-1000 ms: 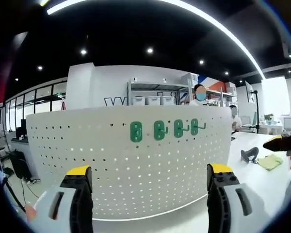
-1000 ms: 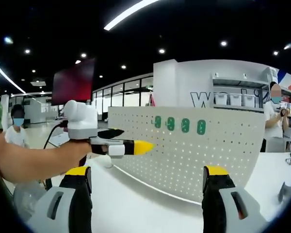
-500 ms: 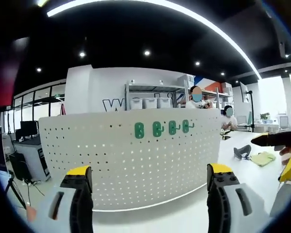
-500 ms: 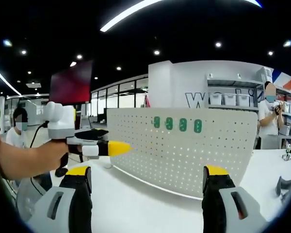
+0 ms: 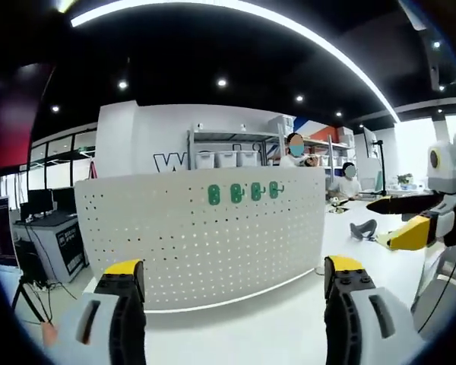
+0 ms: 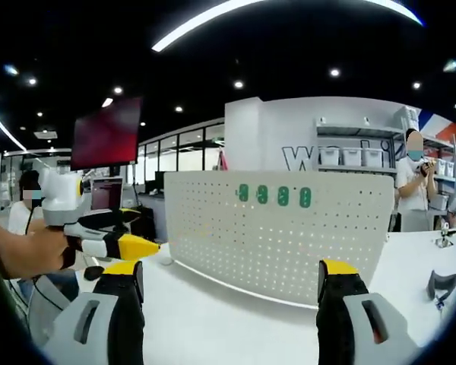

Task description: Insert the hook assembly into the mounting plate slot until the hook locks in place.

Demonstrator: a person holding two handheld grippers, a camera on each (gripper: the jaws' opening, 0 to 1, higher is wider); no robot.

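Note:
A white pegboard mounting plate [image 5: 197,243] stands upright on the white table [image 5: 273,323]. Several green hook assemblies [image 5: 235,193] hang in a row near its top edge. In the right gripper view the same plate [image 6: 289,243] carries the green hooks [image 6: 273,195] high up. My left gripper [image 5: 233,266] is open, well short of the plate, with nothing between its jaws. My right gripper [image 6: 230,267] is open too, and bare. The right gripper [image 5: 410,224] enters the left gripper view from the right. The left gripper [image 6: 106,237], held by a hand, shows at the left of the right gripper view.
A dark curved object [image 5: 362,227] lies on the table right of the plate, also the dark object [image 6: 439,283] at the right. People stand behind, near shelves with white bins [image 5: 224,158]. A dark screen [image 6: 106,135] hangs at the left.
Both views have drawn back, so the plate looks smaller. The right gripper has come further into the left gripper view. The left gripper sits lower and further left in the right gripper view.

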